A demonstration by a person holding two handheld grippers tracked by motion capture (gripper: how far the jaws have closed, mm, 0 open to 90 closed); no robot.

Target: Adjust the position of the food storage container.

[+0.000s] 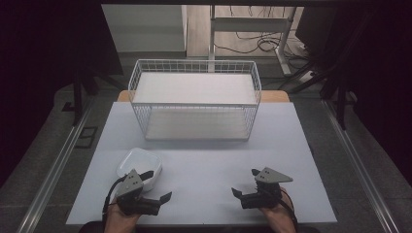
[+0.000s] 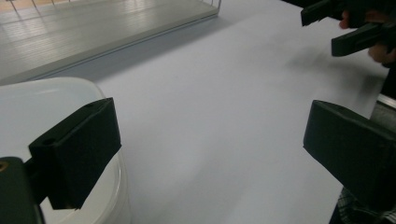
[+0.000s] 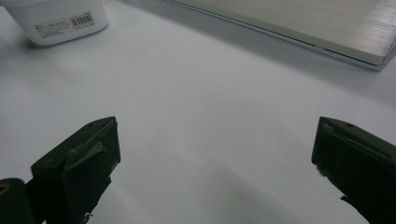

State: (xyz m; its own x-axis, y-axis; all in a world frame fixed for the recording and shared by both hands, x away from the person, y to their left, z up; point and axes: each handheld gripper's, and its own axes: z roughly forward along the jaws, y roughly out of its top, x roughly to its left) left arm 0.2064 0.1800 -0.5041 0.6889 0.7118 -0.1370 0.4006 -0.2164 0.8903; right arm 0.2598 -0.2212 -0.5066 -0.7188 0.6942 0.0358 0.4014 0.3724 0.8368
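A white plastic tub (image 1: 139,167) stands on the pale table (image 1: 209,155) at the front left; its inside looks empty. My left gripper (image 1: 158,185) is open beside it, one jaw over the tub's near rim, the other out over bare table. In the left gripper view the tub (image 2: 32,107) lies behind the left jaw, and the gripper (image 2: 210,154) holds nothing. My right gripper (image 1: 244,182) is open at the front right, pointing left, with nothing between its jaws. In the right gripper view the gripper (image 3: 215,163) faces bare table, and the tub (image 3: 60,21) with a barcode label is far off.
A white wire rack (image 1: 194,99) with a flat upper shelf and a lower board stands at the table's back middle. Its lower board (image 2: 93,28) (image 3: 303,23) lies ahead of both grippers. My right gripper (image 2: 345,28) appears far off in the left gripper view. Dark floor and metal rails flank the table.
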